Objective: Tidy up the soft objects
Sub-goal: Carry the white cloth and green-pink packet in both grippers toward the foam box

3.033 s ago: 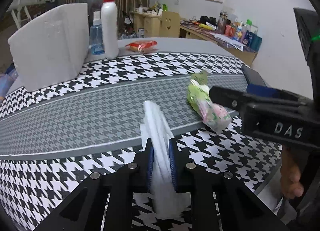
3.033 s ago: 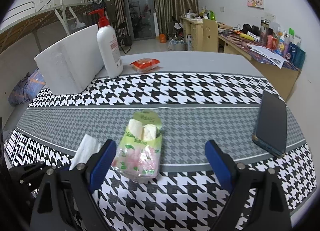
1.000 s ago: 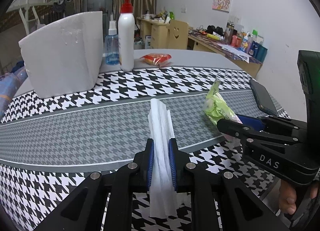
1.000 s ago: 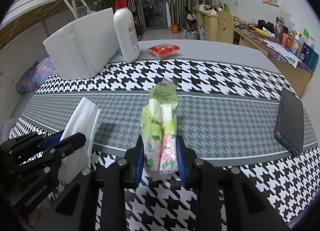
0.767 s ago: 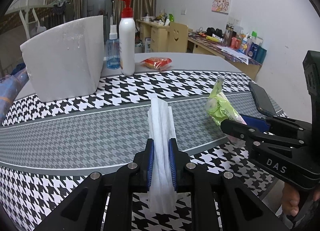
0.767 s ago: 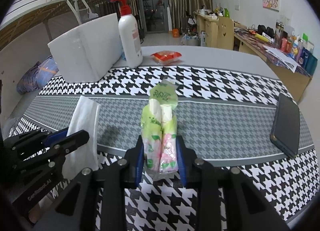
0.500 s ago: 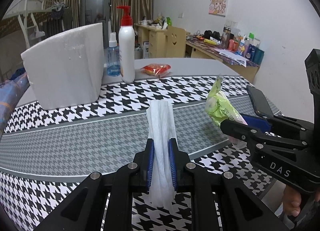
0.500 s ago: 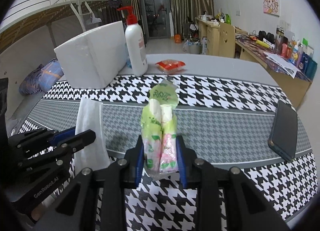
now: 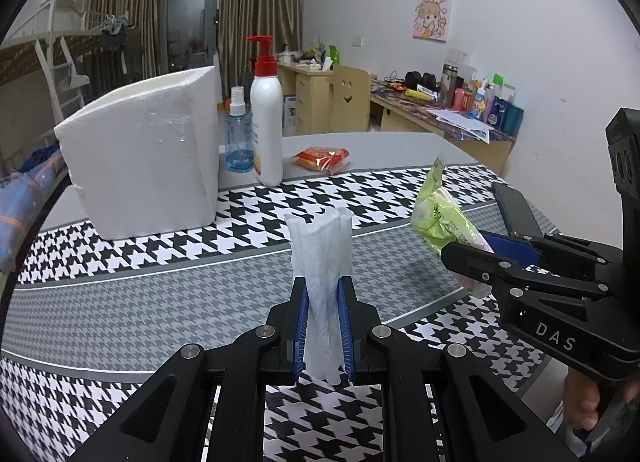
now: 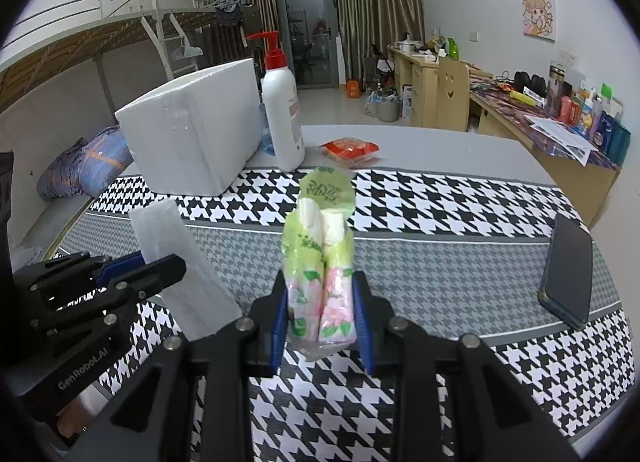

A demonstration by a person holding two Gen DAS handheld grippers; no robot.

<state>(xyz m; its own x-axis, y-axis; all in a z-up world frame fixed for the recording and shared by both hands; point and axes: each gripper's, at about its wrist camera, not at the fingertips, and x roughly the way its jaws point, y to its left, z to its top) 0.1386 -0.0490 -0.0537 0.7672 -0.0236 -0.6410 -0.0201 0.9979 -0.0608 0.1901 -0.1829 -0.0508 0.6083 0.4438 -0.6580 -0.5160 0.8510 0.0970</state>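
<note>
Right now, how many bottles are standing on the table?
2. The white pump bottle with the red top stands right of the white foam box. The small blue spray bottle stands between them, mostly hidden in the right wrist view.
</note>
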